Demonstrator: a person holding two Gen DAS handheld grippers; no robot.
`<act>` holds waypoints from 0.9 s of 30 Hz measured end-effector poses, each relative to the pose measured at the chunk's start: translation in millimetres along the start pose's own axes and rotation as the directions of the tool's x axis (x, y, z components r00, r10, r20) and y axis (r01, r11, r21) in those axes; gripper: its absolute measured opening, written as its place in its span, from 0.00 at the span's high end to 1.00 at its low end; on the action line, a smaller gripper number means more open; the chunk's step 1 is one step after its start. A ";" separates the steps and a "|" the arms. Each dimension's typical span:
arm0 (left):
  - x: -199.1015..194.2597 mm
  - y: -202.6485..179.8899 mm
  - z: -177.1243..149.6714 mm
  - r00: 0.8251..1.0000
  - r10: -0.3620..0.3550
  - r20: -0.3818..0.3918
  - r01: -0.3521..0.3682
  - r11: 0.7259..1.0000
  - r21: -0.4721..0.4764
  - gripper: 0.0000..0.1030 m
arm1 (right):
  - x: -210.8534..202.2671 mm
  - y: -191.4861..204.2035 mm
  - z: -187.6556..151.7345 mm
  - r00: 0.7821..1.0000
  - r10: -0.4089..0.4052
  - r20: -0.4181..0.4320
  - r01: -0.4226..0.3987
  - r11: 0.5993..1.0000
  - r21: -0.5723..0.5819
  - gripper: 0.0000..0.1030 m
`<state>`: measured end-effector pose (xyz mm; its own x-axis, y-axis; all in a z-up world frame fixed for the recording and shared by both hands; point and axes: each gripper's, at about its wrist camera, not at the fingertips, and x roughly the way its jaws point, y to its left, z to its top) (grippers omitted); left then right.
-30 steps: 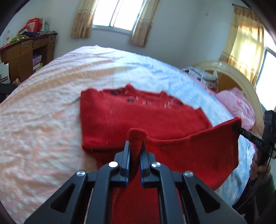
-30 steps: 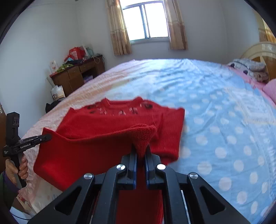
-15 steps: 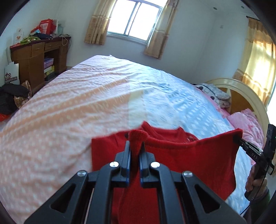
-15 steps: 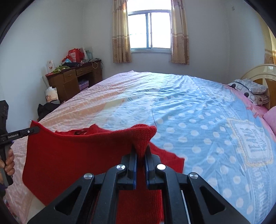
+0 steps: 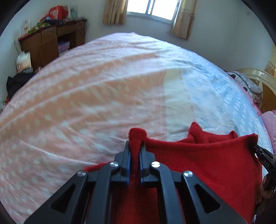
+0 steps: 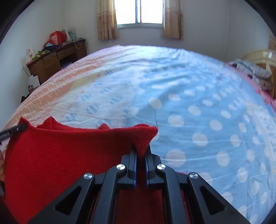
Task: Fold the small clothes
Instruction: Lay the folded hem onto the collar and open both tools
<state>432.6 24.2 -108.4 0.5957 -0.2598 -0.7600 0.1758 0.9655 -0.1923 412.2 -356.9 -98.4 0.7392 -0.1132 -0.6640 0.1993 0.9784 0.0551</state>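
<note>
A small red knitted sweater [image 5: 203, 160] lies on the bed, its near edge lifted and stretched between both grippers. My left gripper [image 5: 134, 146] is shut on one corner of that edge. My right gripper [image 6: 141, 148] is shut on the other corner; the sweater [image 6: 65, 151] spreads to its left. The right gripper's tip shows at the right edge of the left wrist view [image 5: 260, 151], and the left gripper's tip at the left edge of the right wrist view [image 6: 17, 129]. Most of the sweater under the held edge is hidden.
The bed [image 5: 86, 96] has a pink and blue dotted cover [image 6: 198, 103]. A wooden desk [image 5: 51, 43] with clutter stands at the far left wall. A curved headboard [image 5: 258, 81] and pillows are at the right. A window [image 6: 139, 12] is on the far wall.
Both grippers have carried the sweater's held edge forward over the rest of the garment. The collar and patterned part, visible a second ago, are now almost fully covered.
</note>
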 end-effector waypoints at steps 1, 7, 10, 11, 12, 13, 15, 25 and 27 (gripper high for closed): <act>-3.0 2.8 -0.2 1.000 0.005 0.011 -0.005 1.000 -0.014 0.87 | 3.7 -3.6 -0.3 1.000 0.009 -0.018 -0.009 1.000 0.016 0.94; -2.5 5.1 -3.3 0.999 0.031 -0.011 -0.031 0.999 -0.023 0.80 | 20.2 -13.9 -1.8 0.995 -0.006 -0.099 0.012 0.998 0.065 0.74; -3.4 3.1 -0.5 0.999 0.037 -0.017 -0.037 0.999 -0.017 0.74 | 10.2 -24.7 -1.9 0.997 0.008 -0.080 0.002 0.993 0.122 0.61; -8.1 5.6 -0.3 0.999 0.040 -0.022 -0.041 0.999 -0.026 0.66 | -0.5 -29.5 -1.9 0.999 0.010 -0.045 -0.003 0.989 0.150 0.62; -14.2 7.6 -0.5 0.998 0.048 -0.027 -0.049 0.998 -0.035 0.56 | -24.0 -36.7 -4.6 0.999 -0.025 0.029 0.019 0.981 0.193 0.62; -30.3 10.6 -6.2 0.999 0.039 -0.005 -0.039 0.998 -0.040 0.52 | -52.0 -42.4 -10.5 0.992 -0.058 0.114 0.030 0.973 0.228 0.62; -55.6 11.9 -19.4 0.998 0.042 0.041 -0.041 0.999 -0.028 0.44 | -88.7 -44.4 -24.3 0.983 -0.081 0.165 0.041 0.972 0.231 0.62; -105.2 -37.9 -116.2 0.998 0.034 0.056 -0.039 0.996 0.086 0.43 | -154.8 20.9 -130.1 0.991 -0.045 0.124 0.038 0.998 0.057 0.77; -105.9 -49.8 -128.6 0.992 0.091 0.084 -0.101 0.986 0.132 0.38 | -143.8 24.8 -139.3 0.994 -0.044 0.095 0.038 0.998 0.055 0.77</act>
<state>260.0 6.1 -98.2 0.6727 -0.1718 -0.7197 0.2162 0.9759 -0.0308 221.2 -292.3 -105.5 0.7877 -0.1717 -0.5917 0.2628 0.9623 0.0706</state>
